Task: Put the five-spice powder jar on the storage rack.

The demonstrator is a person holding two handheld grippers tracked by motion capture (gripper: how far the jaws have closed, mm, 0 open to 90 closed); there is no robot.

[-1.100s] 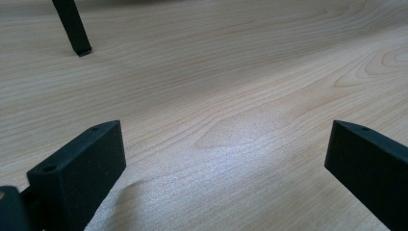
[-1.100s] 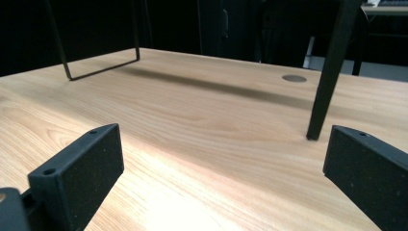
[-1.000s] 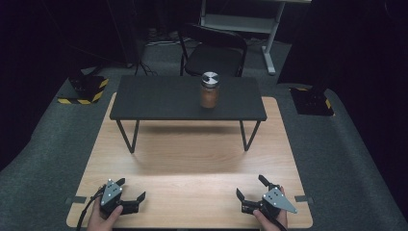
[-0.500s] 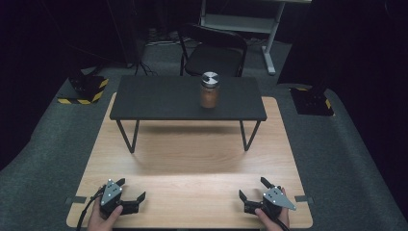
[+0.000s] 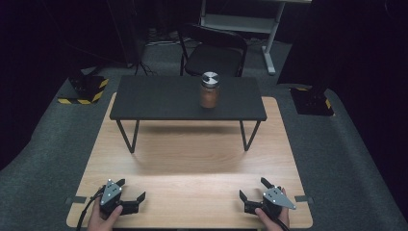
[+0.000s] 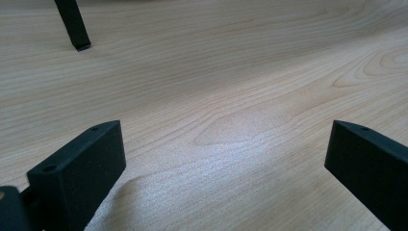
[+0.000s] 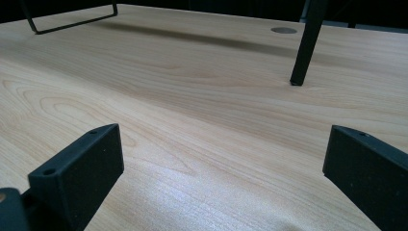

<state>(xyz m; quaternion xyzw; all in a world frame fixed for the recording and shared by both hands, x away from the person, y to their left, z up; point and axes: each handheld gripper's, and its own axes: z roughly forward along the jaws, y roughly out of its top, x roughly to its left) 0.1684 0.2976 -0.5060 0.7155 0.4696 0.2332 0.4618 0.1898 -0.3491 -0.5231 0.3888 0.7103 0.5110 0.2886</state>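
Fingers of both grippers stand wide apart with nothing between them: left gripper [image 5: 129,196] low over the near left corner of the light wooden table [image 5: 192,159], right gripper [image 5: 254,191] low over the near right corner. Brown glass jar with a silver metal lid [image 5: 210,90] stands upright on the black low shelf on thin metal legs [image 5: 159,98], right of the shelf's middle, well apart from both grippers

Risks, as judged:
- jar is tall and narrow; a jaw nudging its side on approach could tip it off the shelf's front edge
- smooth glass, round body: an off-centre grip may let it slip or twist
- reaching forward low, a gripper could strike the shelf's front edge or a black leg [image 7: 305,43]
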